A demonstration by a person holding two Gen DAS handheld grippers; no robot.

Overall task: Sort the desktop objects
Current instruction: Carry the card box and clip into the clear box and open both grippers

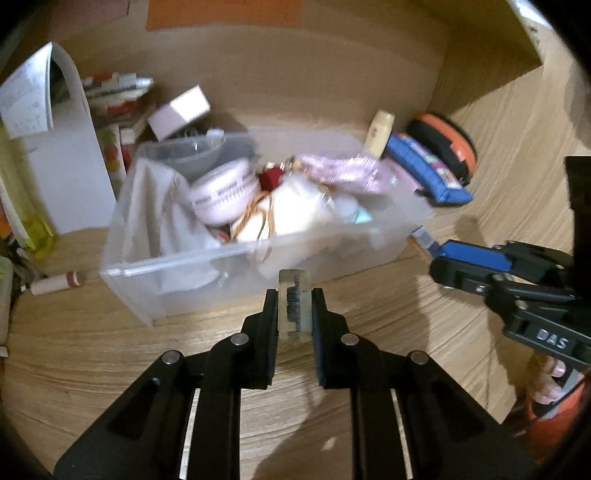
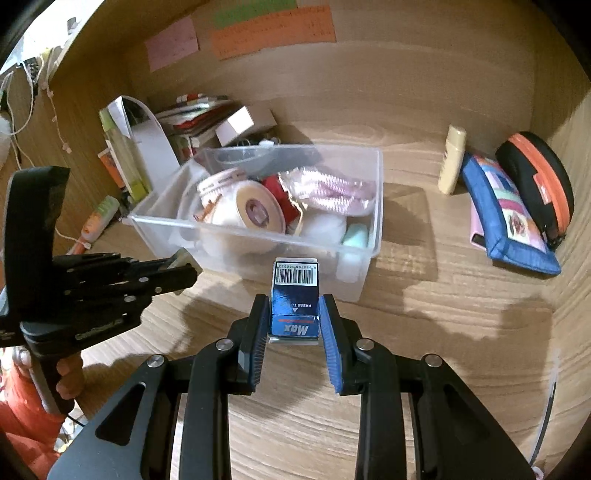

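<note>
Left gripper (image 1: 294,308) clamped narrow on a clear block (image 1: 293,306), right gripper (image 2: 294,314) clamped wider on a blue box (image 2: 294,308), both just before the bin (image 2: 365,254).

Motion blur is smearing the clear bin (image 1: 236,254) contents in the left wrist view; lettering on the wall notes (image 2: 273,33) is staying unreadable, and frame edges are cropping both handles

A small clear block with a dark inset (image 1: 294,303) stands upright, pinched between the left tongs (image 1: 294,295) at lower centre. A blue "Max" box with a barcode label (image 2: 294,300) sits clamped in the right tongs (image 2: 293,314), just before the clear bin (image 2: 373,206) of clutter at mid-frame.
</note>
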